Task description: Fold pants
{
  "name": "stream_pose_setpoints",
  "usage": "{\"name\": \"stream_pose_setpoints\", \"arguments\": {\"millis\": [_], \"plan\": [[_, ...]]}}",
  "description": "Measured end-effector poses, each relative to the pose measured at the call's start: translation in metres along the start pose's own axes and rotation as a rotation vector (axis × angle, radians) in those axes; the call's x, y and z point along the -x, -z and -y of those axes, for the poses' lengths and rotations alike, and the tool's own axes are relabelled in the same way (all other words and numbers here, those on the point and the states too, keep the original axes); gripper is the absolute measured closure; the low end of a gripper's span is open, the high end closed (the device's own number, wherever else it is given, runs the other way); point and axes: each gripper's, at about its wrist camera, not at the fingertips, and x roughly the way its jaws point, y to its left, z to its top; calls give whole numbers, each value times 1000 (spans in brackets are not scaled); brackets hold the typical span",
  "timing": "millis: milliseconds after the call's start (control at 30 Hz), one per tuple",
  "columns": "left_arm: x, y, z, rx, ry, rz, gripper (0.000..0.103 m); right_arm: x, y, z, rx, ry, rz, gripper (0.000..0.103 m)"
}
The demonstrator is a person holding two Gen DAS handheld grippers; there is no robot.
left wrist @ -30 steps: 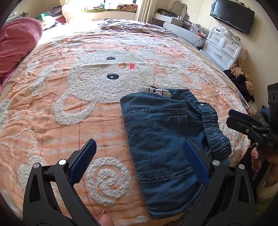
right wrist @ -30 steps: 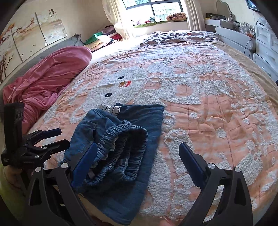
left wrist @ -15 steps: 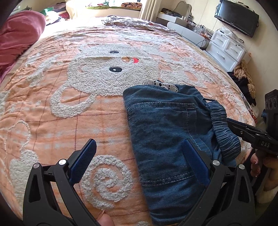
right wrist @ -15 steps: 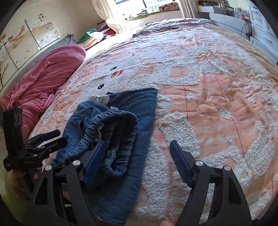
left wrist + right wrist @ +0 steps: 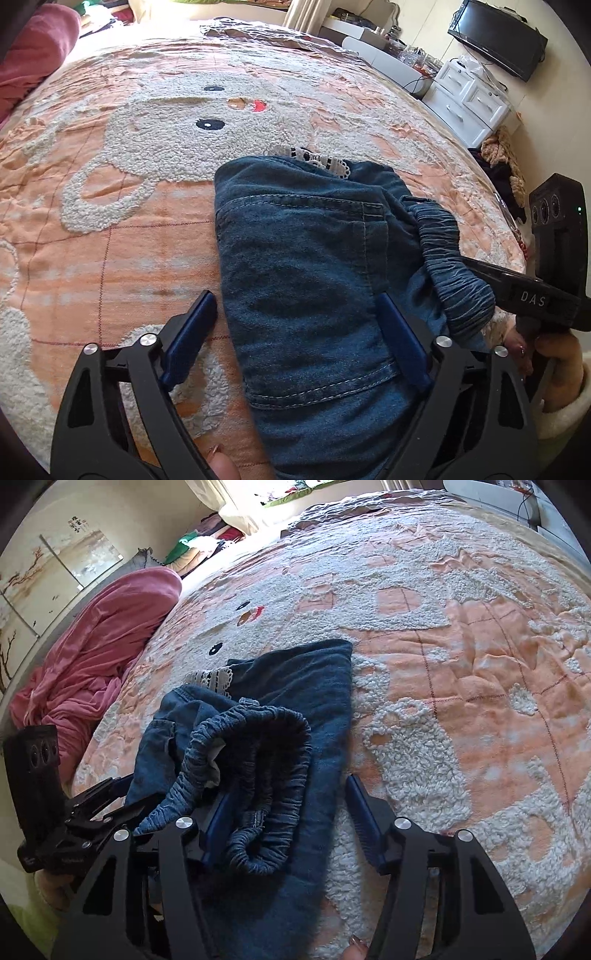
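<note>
Nearest my left wrist camera, the left gripper (image 5: 295, 325) stands spread, its jaws having just been closing. Its left blue pad rests on the bed cover just beside the edge of the pants (image 5: 306, 280); its right pad lies on the denim near the back pocket. The pads do not pinch the cloth, so I read this gripper as released with the fabric between its jaws.

From my right wrist camera, the right gripper (image 5: 291, 812) also straddles the pants (image 5: 317, 709), its jaws having just been closing. One pad sits in the folds of the elastic waistband (image 5: 273, 757), the other beside the outer edge of the denim over the bed cover. I see no pinch yet: released.

Each view shows the opposite tool. The left view shows the right gripper from the side, at the waistband (image 5: 454, 266), with a hand (image 5: 554, 354) on its grip. The right view shows the left gripper (image 5: 110, 797) at the far edge of the pants.

The pants lie folded on the bed (image 5: 110, 251), near its front edge, with a lace trim (image 5: 314, 158) at the far end.

Farther off, only the right view shows the pink blanket (image 5: 99, 650) in full and the wall paintings (image 5: 55, 572). Only the left view shows the white drawers (image 5: 469, 99) and the television (image 5: 498, 37).
</note>
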Motion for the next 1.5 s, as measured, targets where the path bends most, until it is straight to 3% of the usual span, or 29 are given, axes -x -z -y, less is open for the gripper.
{"name": "stream_pose_setpoints", "arguments": {"millis": [133, 200, 333, 467, 567, 767, 1133, 1300, 1500], "plan": [[-1, 0, 4, 10, 23, 5, 47, 0, 2, -5, 5, -39, 13, 76], [1, -1, 5, 14, 25, 17, 63, 2, 5, -14, 51, -4, 40, 77], [8, -1, 10, -8, 11, 43, 73, 9, 9, -33, 143, 55, 101, 81], [20, -4, 12, -22, 7, 81, 80, 17, 7, -45, 187, 39, 143, 85], [30, -12, 12, -25, 1, 115, 80, 24, -4, -60, 229, 10, 176, 93], [40, -35, -4, -4, -82, 177, 80, 3, -34, -95, 331, 2, 174, 93], [35, -82, -42, 14, -176, 251, 80, -47, -103, -120, 371, -24, 173, 93], [19, -92, -60, 36, -188, 240, 80, -75, -121, -116, 362, -1, 145, 93], [4, -90, -69, 59, -221, 186, 80, -97, -119, -103, 339, 30, 109, 93]]}}
